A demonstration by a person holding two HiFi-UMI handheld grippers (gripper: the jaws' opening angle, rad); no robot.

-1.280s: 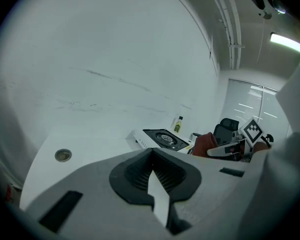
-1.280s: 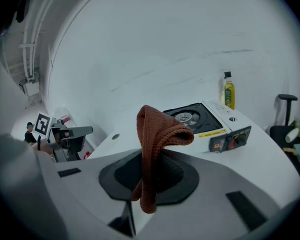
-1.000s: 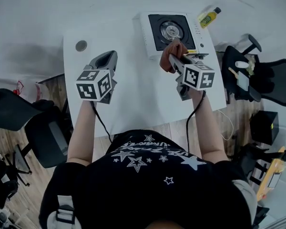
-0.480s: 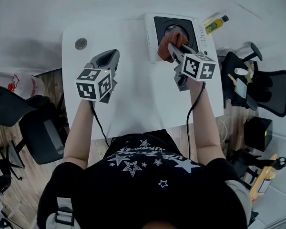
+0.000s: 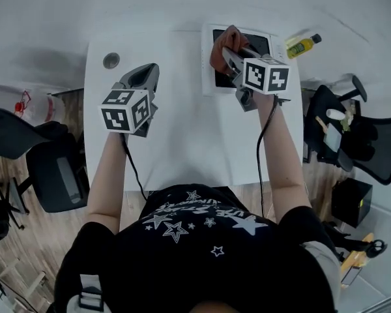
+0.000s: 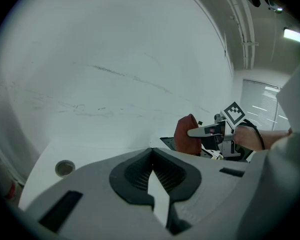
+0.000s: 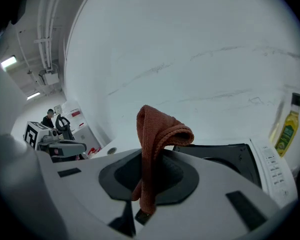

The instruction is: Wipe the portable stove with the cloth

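The portable stove [image 5: 207,67], white with a black top, stands at the table's far right; its black top [image 7: 230,159] also lies just beyond my right jaws. My right gripper [image 5: 229,51] hovers over the stove's left part, shut on a rust-brown cloth [image 5: 220,43]. The cloth [image 7: 154,134] rises in a folded loop out of the jaws. My left gripper [image 5: 144,72] hangs over bare table to the left of the stove, shut with nothing in it. From the left gripper view, the cloth [image 6: 186,134] and right gripper [image 6: 206,130] show over the stove [image 6: 166,141].
A yellow oil bottle [image 5: 302,45] lies right of the stove, also visible as the bottle [image 7: 287,121]. A round grommet [image 5: 111,60] sits in the white table [image 5: 182,135] at far left. Black office chairs stand at the right [image 5: 352,129] and left [image 5: 26,142].
My right gripper has carried the cloth forward from the stove's near-left edge to over its top. The left gripper has hardly moved.
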